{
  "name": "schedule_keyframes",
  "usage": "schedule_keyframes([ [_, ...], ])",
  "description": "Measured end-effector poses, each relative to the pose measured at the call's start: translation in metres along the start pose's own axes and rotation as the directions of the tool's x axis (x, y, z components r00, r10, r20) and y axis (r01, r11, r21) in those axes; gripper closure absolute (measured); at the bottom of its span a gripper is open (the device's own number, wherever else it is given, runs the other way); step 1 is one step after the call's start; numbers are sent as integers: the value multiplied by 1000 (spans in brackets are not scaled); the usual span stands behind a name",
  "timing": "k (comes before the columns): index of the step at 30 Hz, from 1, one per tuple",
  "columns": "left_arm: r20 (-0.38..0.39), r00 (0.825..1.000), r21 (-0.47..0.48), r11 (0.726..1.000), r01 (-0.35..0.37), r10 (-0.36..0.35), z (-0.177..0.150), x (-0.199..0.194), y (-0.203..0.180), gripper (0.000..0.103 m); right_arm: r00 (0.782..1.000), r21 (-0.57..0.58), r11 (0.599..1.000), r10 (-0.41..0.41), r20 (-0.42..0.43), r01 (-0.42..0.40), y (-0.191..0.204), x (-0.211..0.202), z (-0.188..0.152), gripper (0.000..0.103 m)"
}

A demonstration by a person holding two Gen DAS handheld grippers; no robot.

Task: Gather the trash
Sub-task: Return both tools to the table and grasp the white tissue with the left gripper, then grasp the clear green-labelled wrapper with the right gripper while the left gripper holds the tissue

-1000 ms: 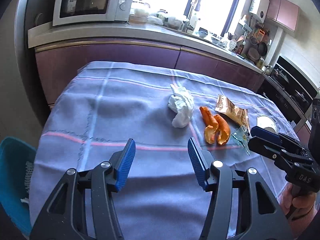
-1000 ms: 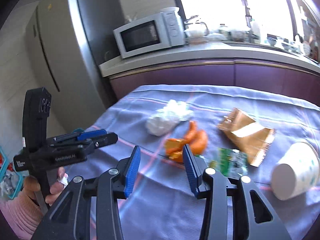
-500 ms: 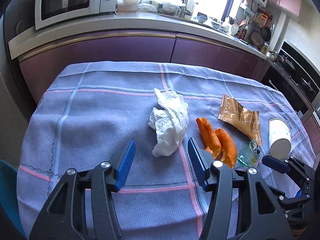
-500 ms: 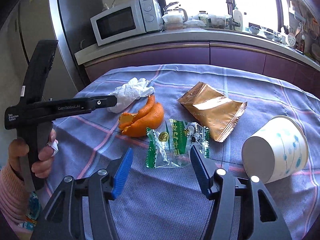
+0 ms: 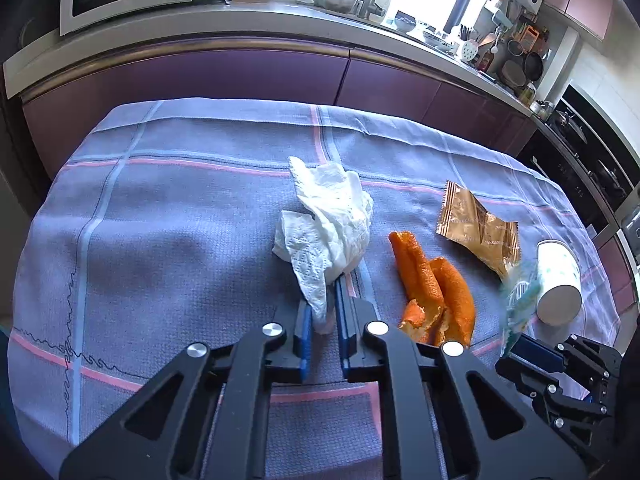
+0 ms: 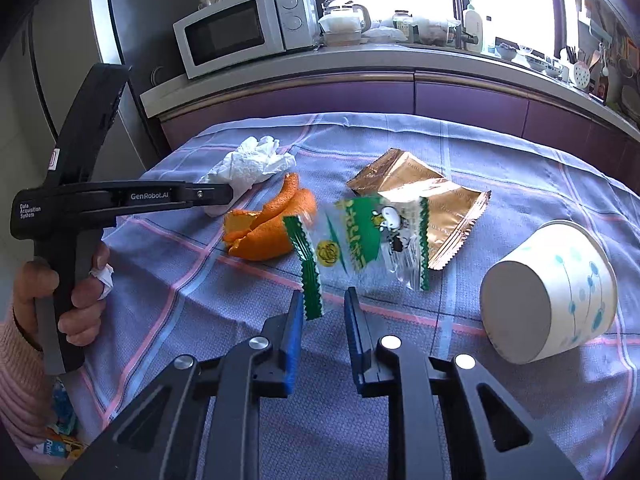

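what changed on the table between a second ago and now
The left claw came in and shut on the crumpled white tissue. The right claw is closing around a corner of the clear green-printed wrapper, now lifted and blurred. Orange peel, gold foil packet and tipped paper cup stayed put.

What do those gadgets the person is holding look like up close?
Each gripper is a black plastic frame with triangular cut-outs and silver rivets, ending in two blue-padded fingers. The left gripper has a pistol-style handle with white lettering reading GenRobot.AI and Data Acquisition System. The hand on it comes out of a pink knitted sleeve. No cables show.
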State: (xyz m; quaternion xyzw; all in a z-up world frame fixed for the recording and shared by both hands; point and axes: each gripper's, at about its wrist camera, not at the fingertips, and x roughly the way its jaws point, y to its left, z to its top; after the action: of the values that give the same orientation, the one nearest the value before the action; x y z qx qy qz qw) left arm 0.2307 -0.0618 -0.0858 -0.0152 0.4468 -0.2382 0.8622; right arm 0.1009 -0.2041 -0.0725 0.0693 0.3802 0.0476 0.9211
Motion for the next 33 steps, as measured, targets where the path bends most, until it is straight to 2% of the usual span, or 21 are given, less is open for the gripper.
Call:
schedule_keyframes([
  [1,2,1000,-2,1000,3,-3,-1,-2,1,95,1000,3,1000,5,0,-5,-1,0,0,92],
  [6,32,999,-9,1000,7,-7,-8,-16,5,97,999,21,999,28,20,-29,-4,-5,-1,99],
  [12,85,996,4,1000,3,-3,-18,-43,6,98,998,40,997,58,40,-59,-8,-13,-2,100],
  [14,97,995,5,1000,6,-7,-22,-51,8,98,998,30,999,41,44,-42,-7,-14,-2,100],
  [15,104,995,4,1000,1,-1,-24,-55,9,98,999,18,999,28,44,-29,-5,-15,-1,98],
  [16,112,994,5,1000,0,-1,-26,-59,9,98,998,21,1000,20,55,-21,-5,-15,0,91],
  [17,116,993,4,1000,2,-3,-28,-63,11,98,998,24,1000,15,64,-16,-4,-16,1,82],
  [18,120,993,1,1000,3,-3,-29,-66,12,98,998,16,1000,9,68,-11,-2,-14,3,66],
  [22,128,992,-3,1000,10,-9,-36,-75,18,98,999,-1,1000,9,35,-9,4,-3,12,64],
  [26,134,991,-8,1000,15,-14,-43,-83,23,98,999,-19,999,-36,28,36,7,4,18,64],
  [27,135,991,-11,1000,20,-18,-45,-86,25,98,999,-19,999,-39,23,40,6,6,20,65],
  [29,140,990,-12,1000,20,-18,-48,-91,28,98,999,-10,999,-39,13,39,2,9,21,74],
  [30,143,990,-10,1000,20,-18,-50,-93,29,98,999,-6,999,-34,10,34,1,10,21,86],
  [33,151,988,-7,1000,11,-10,-56,-101,33,98,999,-4,999,-38,24,38,0,7,21,92],
])
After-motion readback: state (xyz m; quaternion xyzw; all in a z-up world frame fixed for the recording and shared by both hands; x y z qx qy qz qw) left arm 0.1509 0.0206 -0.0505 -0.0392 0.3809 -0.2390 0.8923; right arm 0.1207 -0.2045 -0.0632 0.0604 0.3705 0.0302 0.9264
